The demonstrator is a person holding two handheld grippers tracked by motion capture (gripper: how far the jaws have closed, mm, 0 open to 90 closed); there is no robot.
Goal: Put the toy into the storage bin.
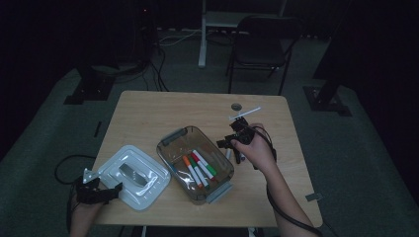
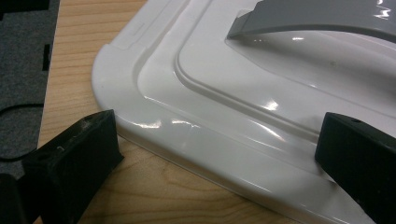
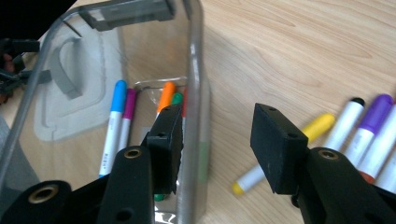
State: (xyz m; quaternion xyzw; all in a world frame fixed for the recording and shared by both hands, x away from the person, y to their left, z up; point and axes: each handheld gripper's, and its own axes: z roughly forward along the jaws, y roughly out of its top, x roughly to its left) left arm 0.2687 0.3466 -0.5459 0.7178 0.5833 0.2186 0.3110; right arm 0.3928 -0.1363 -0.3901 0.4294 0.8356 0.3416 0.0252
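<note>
A clear plastic box [image 1: 164, 154] in the middle of the table holds several markers [image 1: 199, 168]: orange, red, green and blue [image 3: 113, 122] among them. Its white lid [image 1: 148, 190] with a grey handle [image 2: 322, 16] lies flat to the left of it. My left gripper [image 1: 112, 189] is open, and its jaws straddle the lid's near edge [image 2: 205, 149]. My right gripper [image 1: 230, 143] hovers open just right of the box, one jaw in front of the box wall [image 3: 198, 93], with nothing between the jaws. Loose markers lie on the table beside it: yellow [image 3: 314, 127], purple [image 3: 376, 114] and others.
A white pen-like stick [image 1: 244, 112] and a small round disc [image 1: 236, 105] lie near the table's far edge. A dark chair [image 1: 262, 39] and a white table leg [image 1: 202, 34] stand beyond. Cables run across the floor on the left.
</note>
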